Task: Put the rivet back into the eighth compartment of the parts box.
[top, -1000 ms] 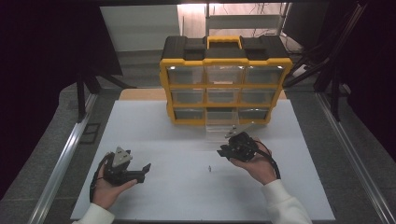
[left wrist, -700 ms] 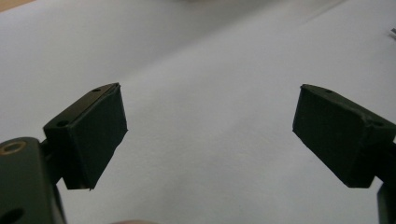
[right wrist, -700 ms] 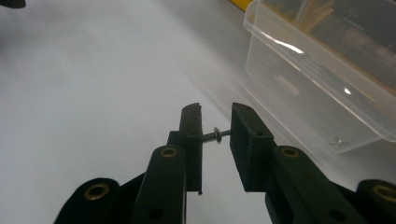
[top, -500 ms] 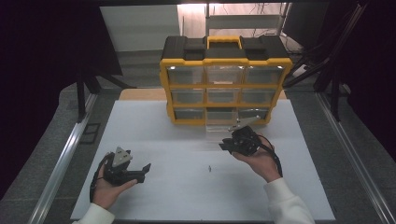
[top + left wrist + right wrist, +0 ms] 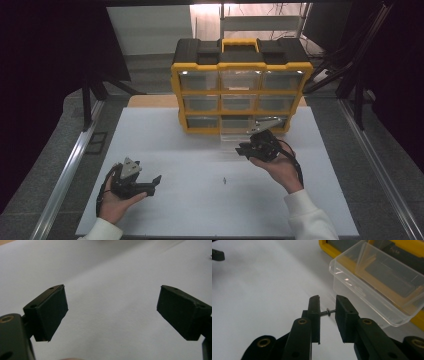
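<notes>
Holding a small screw (image 5: 328, 312) clamped end to end in my right gripper (image 5: 327, 312), beside the pulled-out clear drawer (image 5: 372, 287) of the yellow organiser (image 5: 241, 90). Left gripper (image 5: 112, 312): spread apart, nothing between, over white tabletop (image 5: 200, 200). Another small part (image 5: 225, 179) lies between.

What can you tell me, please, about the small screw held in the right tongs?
The small screw looks like dark metal: a thin shank with what seems a washer or head ring near one end. It lies level, spanning the gap between the two black pads of the right tongs, which pinch it end to end above the white table. It hangs just short of the clear plastic drawer, apart from it. Finer detail is too small to tell.
</notes>
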